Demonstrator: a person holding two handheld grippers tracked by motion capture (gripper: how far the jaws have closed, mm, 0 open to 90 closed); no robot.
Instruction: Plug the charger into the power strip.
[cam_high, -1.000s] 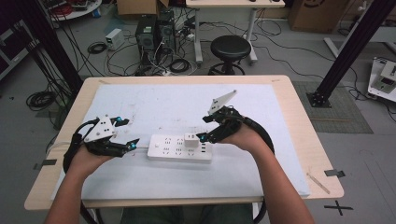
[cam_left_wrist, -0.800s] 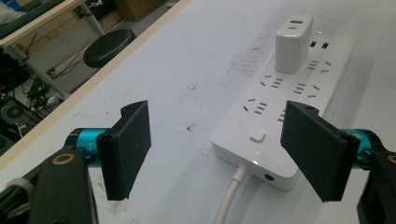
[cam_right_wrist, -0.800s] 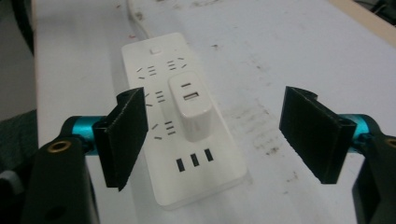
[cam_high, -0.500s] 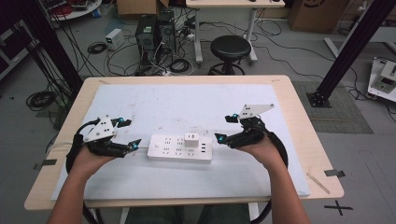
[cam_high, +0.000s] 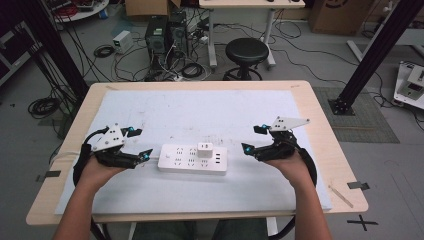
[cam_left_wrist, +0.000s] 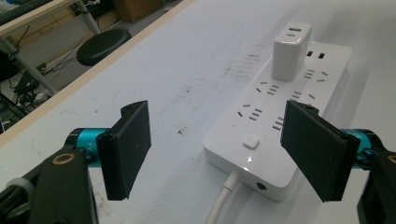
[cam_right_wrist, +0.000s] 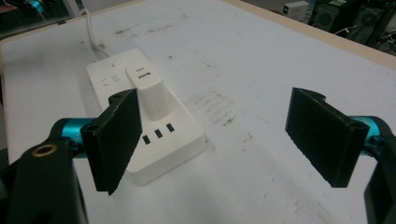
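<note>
The left gripper (cam_high: 137, 145) rests low at the left of the surface (cam_high: 210, 112), its fingers (cam_left_wrist: 126, 147) spread wide and holding nothing, just beside the left end of the white power strip (cam_high: 192, 159). The strip lies flat near the middle of the white mat, its cable (cam_left_wrist: 222, 203) leaving that left end. 1 white charger (cam_high: 205, 149) stands upright, plugged into the strip right of its centre. Apart from the strip's right end, the right gripper (cam_high: 252, 140) hovers with fingers (cam_right_wrist: 116, 140) wide and empty.
</note>
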